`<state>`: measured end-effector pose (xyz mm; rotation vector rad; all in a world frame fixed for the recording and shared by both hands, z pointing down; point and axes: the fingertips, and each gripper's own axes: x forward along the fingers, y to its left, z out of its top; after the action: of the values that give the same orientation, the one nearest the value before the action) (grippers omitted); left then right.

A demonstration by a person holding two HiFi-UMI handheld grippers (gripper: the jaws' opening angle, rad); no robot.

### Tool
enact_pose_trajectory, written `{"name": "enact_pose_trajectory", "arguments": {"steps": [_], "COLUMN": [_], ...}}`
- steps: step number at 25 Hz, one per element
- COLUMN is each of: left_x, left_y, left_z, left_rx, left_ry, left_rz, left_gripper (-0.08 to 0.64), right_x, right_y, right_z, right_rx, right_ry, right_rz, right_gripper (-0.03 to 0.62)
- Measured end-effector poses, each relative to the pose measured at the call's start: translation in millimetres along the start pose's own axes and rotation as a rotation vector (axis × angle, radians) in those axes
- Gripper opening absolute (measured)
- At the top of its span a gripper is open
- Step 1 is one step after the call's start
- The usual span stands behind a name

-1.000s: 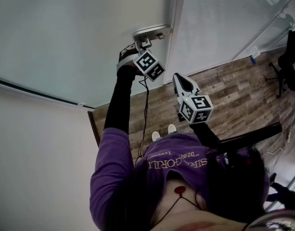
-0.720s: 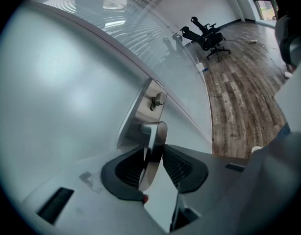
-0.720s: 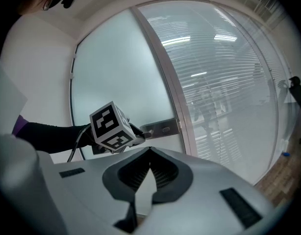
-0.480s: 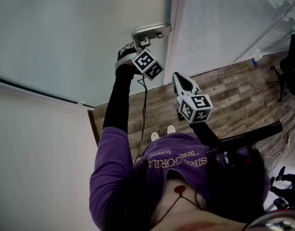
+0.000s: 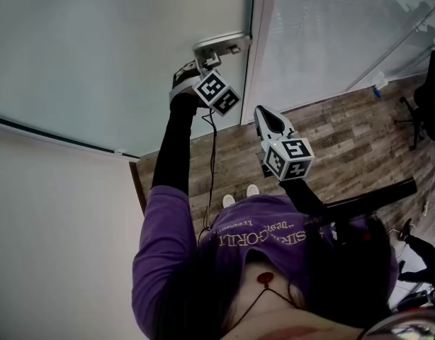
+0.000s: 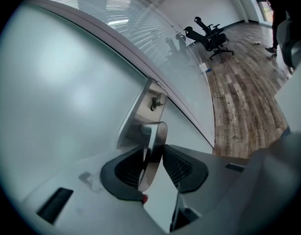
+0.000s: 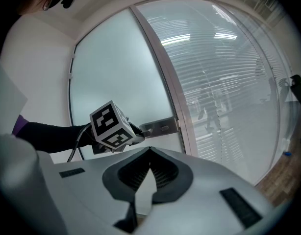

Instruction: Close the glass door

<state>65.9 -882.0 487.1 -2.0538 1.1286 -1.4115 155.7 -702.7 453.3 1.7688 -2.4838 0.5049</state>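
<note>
The frosted glass door point(image 5: 118, 48) carries a metal handle plate point(image 5: 221, 46) near its right edge, beside the white frame post point(image 5: 263, 34). My left gripper point(image 5: 209, 64) reaches up to that plate. In the left gripper view its jaws point(image 6: 153, 163) are shut on the flat metal door handle point(image 6: 154, 143), which sticks out of the plate point(image 6: 138, 119) below a small lock knob point(image 6: 158, 101). My right gripper point(image 5: 266, 115) hangs free lower right of the handle, shut with nothing in it point(image 7: 150, 153). It looks at the left gripper's marker cube point(image 7: 111, 126) and the plate point(image 7: 163, 126).
Right of the post is a fixed glass panel with blinds point(image 5: 331, 27). Wood-look floor point(image 5: 345, 147) runs below, with black office chairs point(image 5: 426, 91) at the far right. A white wall point(image 5: 54, 225) meets the door at the left. The person's shoes point(image 5: 239, 193) stand close to the door.
</note>
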Motion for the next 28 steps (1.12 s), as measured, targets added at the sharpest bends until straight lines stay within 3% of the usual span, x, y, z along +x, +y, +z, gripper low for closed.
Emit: {"name": "enact_pose_trajectory", "arguments": {"steps": [6, 12, 28], "left_x": [0.3, 1.1, 18.1], "left_y": [-2.4, 4.0, 8.8], "left_z": [2.0, 4.3, 4.1], "left_rx": [-0.055, -0.081, -0.162], "left_ry": [-0.023, -0.046, -0.057], "left_rz": [-0.012, 0.029, -0.033], "left_gripper": [0.121, 0.138, 0.156], "right_x": [2.1, 9.1, 14.0], "right_y": [-1.4, -3.4, -12.9], "right_z": [-0.7, 6.9, 13.5], "right_rx": [0.0, -0.028, -0.024], "right_ry": [-0.001, 0.013, -0.007], "right_rz": [0.008, 0.022, 0.011], "right_gripper": [-0.014, -0.014, -0.014]}}
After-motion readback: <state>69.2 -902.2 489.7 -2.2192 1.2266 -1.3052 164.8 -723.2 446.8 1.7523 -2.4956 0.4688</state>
